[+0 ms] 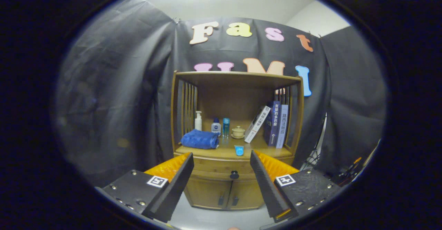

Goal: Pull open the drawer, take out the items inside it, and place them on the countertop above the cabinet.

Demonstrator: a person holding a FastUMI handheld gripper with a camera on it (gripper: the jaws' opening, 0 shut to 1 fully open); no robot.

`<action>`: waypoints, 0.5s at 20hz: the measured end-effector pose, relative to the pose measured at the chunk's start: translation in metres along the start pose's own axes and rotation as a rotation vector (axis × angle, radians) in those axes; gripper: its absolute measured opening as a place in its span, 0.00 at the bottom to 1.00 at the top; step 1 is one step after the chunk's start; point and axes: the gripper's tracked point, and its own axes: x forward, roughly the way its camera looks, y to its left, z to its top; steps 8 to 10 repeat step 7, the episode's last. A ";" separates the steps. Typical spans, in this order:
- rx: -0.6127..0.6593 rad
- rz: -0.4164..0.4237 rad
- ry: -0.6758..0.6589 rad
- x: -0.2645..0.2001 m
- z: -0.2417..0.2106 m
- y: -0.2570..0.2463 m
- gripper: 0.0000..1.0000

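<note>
The hand-held gripper (221,185) is facing a wooden cabinet (236,174) from some way off, with its two fingers standing wide apart and gripping nothing. The cabinet's wooden drawer (221,167), fitted with a small dark round knob (234,175), is sitting flush with the cabinet front, between the fingers and beyond their tips; its contents are hidden. On the wooden countertop (228,152) above it, a small blue flat item (239,150) is lying at the front edge near the middle, a folded blue towel (200,139) is occupying the left side, and a white pump bottle (198,121), a small white and blue bottle (216,126), a slim blue bottle (226,126) and a pale lidded cup on a saucer (238,132) are standing along the back, with several upright books (274,124) at the right. A shut drawer with a crowded countertop is fitting either a drawer awaiting opening or one emptied and closed again. As a judgement, the knob is offering a small target: an off-centre closure would be slipping off it, and a skewed pull could be jamming the drawer. Any placing near the front edge is risking a knock against the blue flat item, and a reach toward the back could be toppling the bottles.
</note>
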 end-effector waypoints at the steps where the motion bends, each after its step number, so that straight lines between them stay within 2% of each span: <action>1: 0.014 0.011 0.003 -0.001 -0.001 -0.001 0.98; 10: 0.063 -0.021 0.042 0.000 -0.024 -0.019 0.98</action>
